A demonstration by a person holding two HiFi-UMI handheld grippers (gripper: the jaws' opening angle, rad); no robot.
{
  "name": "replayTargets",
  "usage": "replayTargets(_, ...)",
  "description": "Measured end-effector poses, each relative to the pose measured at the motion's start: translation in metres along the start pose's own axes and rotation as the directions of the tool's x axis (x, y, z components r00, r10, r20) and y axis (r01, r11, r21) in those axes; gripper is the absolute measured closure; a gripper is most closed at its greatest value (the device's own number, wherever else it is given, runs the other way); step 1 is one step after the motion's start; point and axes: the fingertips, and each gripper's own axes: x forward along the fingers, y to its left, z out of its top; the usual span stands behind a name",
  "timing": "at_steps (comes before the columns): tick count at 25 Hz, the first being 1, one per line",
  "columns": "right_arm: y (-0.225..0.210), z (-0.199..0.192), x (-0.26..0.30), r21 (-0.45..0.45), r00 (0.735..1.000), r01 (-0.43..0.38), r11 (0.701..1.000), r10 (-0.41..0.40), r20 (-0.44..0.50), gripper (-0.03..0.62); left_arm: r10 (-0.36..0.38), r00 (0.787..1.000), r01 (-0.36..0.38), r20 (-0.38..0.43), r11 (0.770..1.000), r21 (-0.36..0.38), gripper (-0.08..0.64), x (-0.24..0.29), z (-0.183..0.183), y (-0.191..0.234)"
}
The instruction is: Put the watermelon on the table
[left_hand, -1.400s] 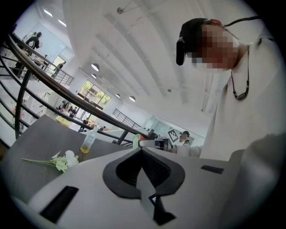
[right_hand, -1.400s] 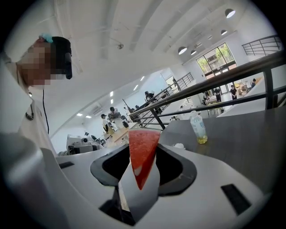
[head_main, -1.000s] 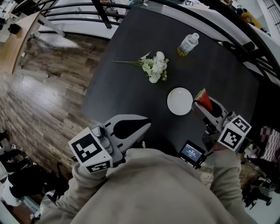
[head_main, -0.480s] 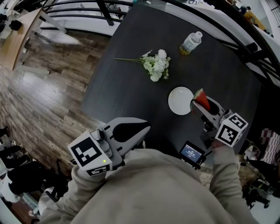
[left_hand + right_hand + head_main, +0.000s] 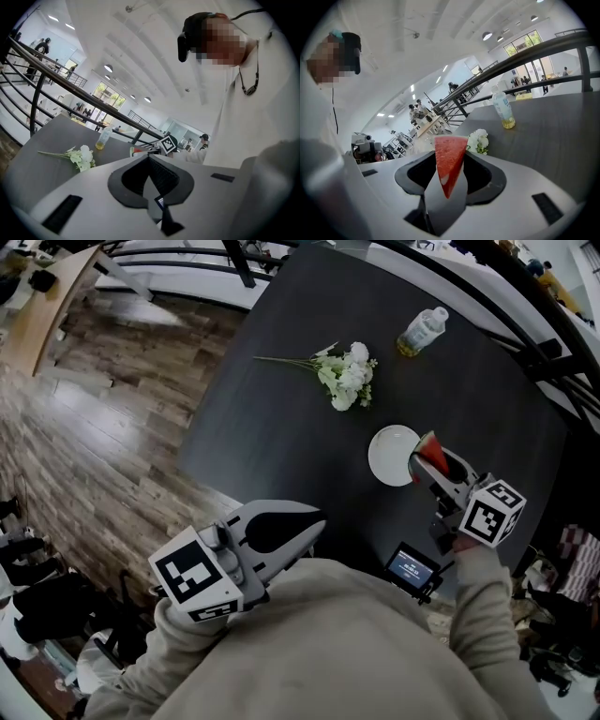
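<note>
A red watermelon slice [image 5: 429,454] [image 5: 450,159] with a thin green rind is held point-down in my right gripper [image 5: 433,463] [image 5: 446,180], which is shut on it. It hangs over the dark table [image 5: 281,418] [image 5: 553,136], just right of a white plate [image 5: 392,455]. My left gripper [image 5: 302,523] [image 5: 149,161] is shut with nothing in it, near the table's front edge, close to my body. In the left gripper view the slice [image 5: 135,151] and the right gripper's marker cube [image 5: 168,144] show beyond the jaws.
White flowers [image 5: 347,376] [image 5: 479,140] [image 5: 79,157] lie at mid table. A bottle of yellow liquid [image 5: 422,332] [image 5: 504,110] [image 5: 104,138] stands at the far side. Black railings [image 5: 506,324] run behind the table, wood floor [image 5: 84,427] lies left, and a small screen device [image 5: 410,566] sits near my chest.
The view has shifted a little. My right gripper with the slice has edged slightly closer to the plate. The left gripper has hardly moved.
</note>
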Motion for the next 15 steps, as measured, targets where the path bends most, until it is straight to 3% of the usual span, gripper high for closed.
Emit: replayTargets(15,-0.031,-0.031,0.029,0.015,0.995,0.037,0.999,-0.035,-0.096,0.396,0.045,0.999,-0.044,0.022,0.999,-0.030,0.557,-0.014,-0.010,0.004)
